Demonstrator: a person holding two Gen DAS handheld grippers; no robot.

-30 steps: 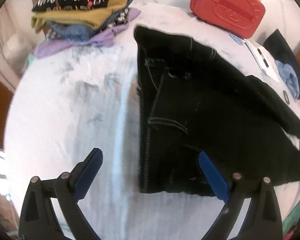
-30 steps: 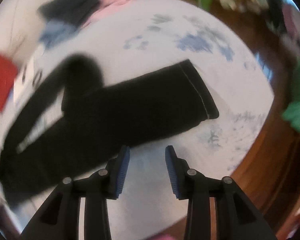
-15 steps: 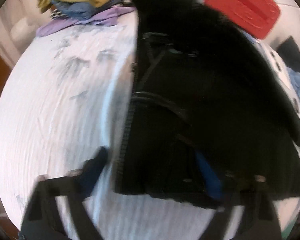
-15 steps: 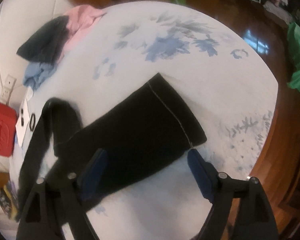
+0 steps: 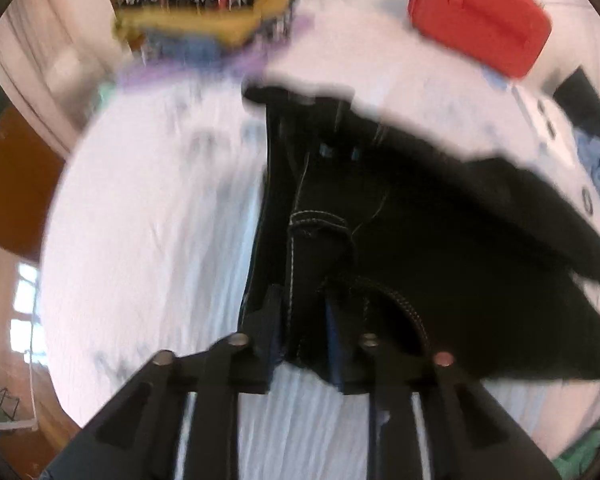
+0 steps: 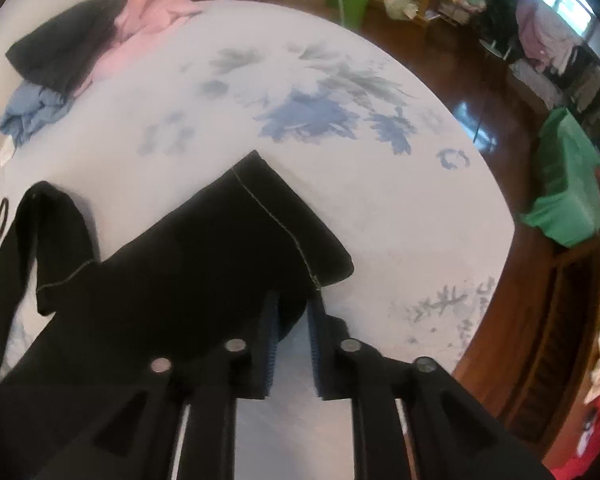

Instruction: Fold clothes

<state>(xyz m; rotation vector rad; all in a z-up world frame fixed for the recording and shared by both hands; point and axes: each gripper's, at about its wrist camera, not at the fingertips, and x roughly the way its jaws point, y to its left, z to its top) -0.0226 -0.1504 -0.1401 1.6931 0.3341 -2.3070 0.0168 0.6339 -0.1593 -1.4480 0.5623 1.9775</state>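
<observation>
Left wrist view: the left hand-held gripper (image 5: 300, 316) is closing on the waistband end of the black trousers (image 5: 440, 248), with a bunched ridge of stitched fabric caught between its blue pads. Right wrist view: the right hand-held gripper (image 6: 292, 320) is closing on the edge of a trouser leg just short of the hemmed cuff (image 6: 300, 216), and a fold of black cloth sits between its pads. The trousers lie spread across the white bed (image 6: 340, 120) with a blue floral print, the waist toward the stack of folded clothes (image 5: 204, 12), the leg toward the bed's floor side.

To do this step well, I judge both grips should bite through every layer, not only the top one, before anything is raised. The two hands then ought to lift together and keep the cloth taut between them, so the cuff end can be carried over to meet the waist without the second leg trailing loose. That second leg, curling off to the left in the right wrist view, may need straightening first.

Counted: two grippers, one pair of black trousers, one stack of folded clothes, one red case (image 5: 480, 20), one loose heap of black, pink and blue garments (image 6: 80, 44), one green bin (image 6: 564, 188) on the floor.
</observation>
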